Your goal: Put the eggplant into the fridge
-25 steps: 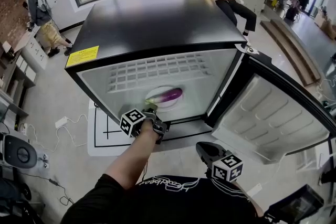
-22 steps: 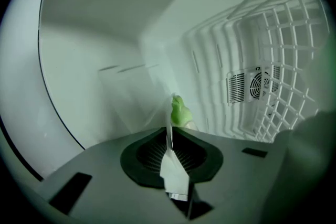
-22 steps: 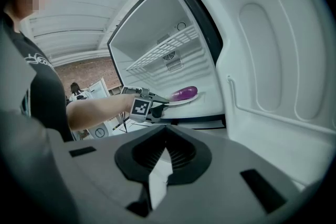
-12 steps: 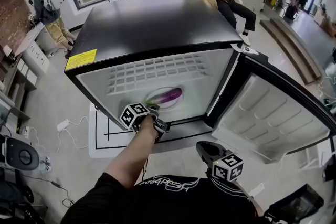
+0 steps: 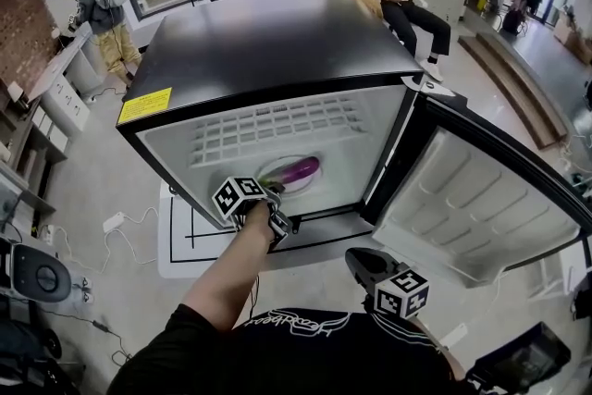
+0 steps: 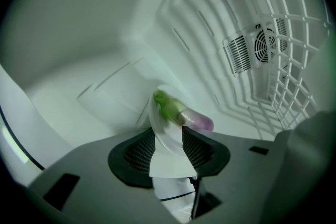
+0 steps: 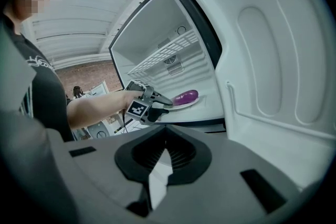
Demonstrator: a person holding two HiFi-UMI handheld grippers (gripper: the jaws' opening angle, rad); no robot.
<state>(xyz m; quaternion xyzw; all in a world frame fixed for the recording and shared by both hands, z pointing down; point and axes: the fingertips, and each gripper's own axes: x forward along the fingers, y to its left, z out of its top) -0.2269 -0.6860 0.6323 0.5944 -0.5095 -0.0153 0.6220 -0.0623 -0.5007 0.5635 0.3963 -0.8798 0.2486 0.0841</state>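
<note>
Inside, a glossy purple eggplant [image 5: 300,168] with a green stem end lies on a round white plate [image 5: 280,160] on the floor of the open black-topped, white-lined fridge [image 5: 268,42]. It looks light, firm and smooth-skinned, so likely slippery; a hold across its thick middle, or on the plate's rim, seems safest. The left gripper [image 6: 168,147] has just been opening its jaws: they stand wide, the rim between them unpressed. The right gripper [image 7: 163,157] hangs back, closed and empty.

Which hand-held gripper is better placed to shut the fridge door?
Right. The right hand-held gripper hangs beside the open white-lined fridge door; the left hand-held gripper, inside the black fridge, has jaws that have just been opening around the white plate.
</note>
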